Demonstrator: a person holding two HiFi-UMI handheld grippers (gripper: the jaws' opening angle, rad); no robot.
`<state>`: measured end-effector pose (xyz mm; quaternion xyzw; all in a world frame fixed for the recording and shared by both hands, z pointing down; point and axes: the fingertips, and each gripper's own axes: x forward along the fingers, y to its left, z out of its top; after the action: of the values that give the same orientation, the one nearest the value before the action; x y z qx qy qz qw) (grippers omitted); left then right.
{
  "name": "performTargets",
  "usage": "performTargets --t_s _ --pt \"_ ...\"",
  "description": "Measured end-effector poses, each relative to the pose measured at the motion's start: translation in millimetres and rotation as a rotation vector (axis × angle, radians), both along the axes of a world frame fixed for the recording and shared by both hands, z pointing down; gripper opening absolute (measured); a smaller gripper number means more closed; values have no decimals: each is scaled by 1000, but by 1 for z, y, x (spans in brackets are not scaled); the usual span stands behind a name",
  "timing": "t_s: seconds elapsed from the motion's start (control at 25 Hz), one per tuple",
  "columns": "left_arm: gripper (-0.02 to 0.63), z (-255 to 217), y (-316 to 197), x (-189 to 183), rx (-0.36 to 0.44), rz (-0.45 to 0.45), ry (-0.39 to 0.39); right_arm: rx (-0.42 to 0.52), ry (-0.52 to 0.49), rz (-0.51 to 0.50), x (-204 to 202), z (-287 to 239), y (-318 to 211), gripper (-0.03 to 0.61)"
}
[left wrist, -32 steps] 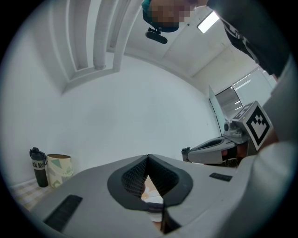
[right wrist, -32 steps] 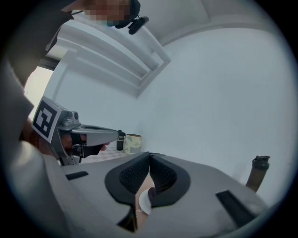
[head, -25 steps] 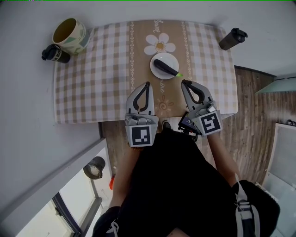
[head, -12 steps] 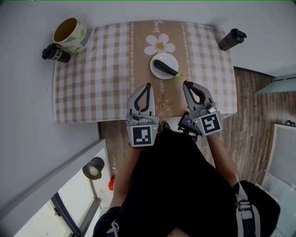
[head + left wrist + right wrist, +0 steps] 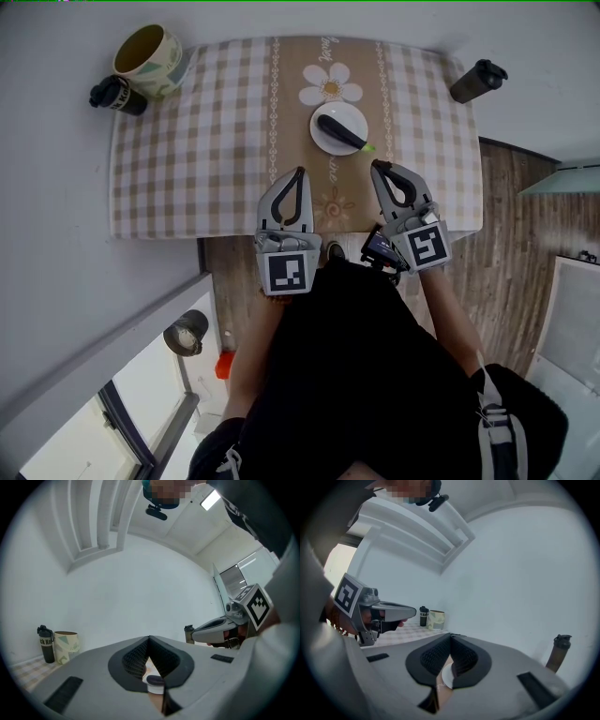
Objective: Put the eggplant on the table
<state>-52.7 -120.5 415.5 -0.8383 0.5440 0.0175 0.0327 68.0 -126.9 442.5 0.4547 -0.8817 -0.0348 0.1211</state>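
A dark eggplant (image 5: 337, 130) with a green stem lies on a small white plate (image 5: 323, 141) at the middle right of the checked tablecloth (image 5: 197, 159). My left gripper (image 5: 299, 172) is shut and empty, its tip just short of the plate on the near left. My right gripper (image 5: 377, 168) is also shut and empty, near the plate's right side and close to the stem. In the left gripper view the left gripper (image 5: 149, 639) has its jaws meeting, with the eggplant (image 5: 155, 680) showing through the gap below. The right gripper (image 5: 451, 636) is shut, with the plate (image 5: 445, 675) below its tips.
A patterned mug (image 5: 150, 58) and a black bottle lying on its side (image 5: 116, 96) sit at the table's far left corner. A dark bottle (image 5: 476, 81) stands at the far right corner. The table's near edge (image 5: 225, 236) runs under both grippers, with wooden floor below.
The table has slid slightly up and to the right in the head view. Both grippers hold nearly the same places in the picture, still shut and short of the plate.
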Motion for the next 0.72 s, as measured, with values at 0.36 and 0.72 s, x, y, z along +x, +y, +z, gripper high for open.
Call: performTargets --t_s 0.36,0.72 --pt "3 4 37 -9 17 -3 -22 -10 -42 28 3 8 22 5" --pt "3 -8 -13 -16 -9 -57 -52 -83 -76 9 10 10 -47 5"
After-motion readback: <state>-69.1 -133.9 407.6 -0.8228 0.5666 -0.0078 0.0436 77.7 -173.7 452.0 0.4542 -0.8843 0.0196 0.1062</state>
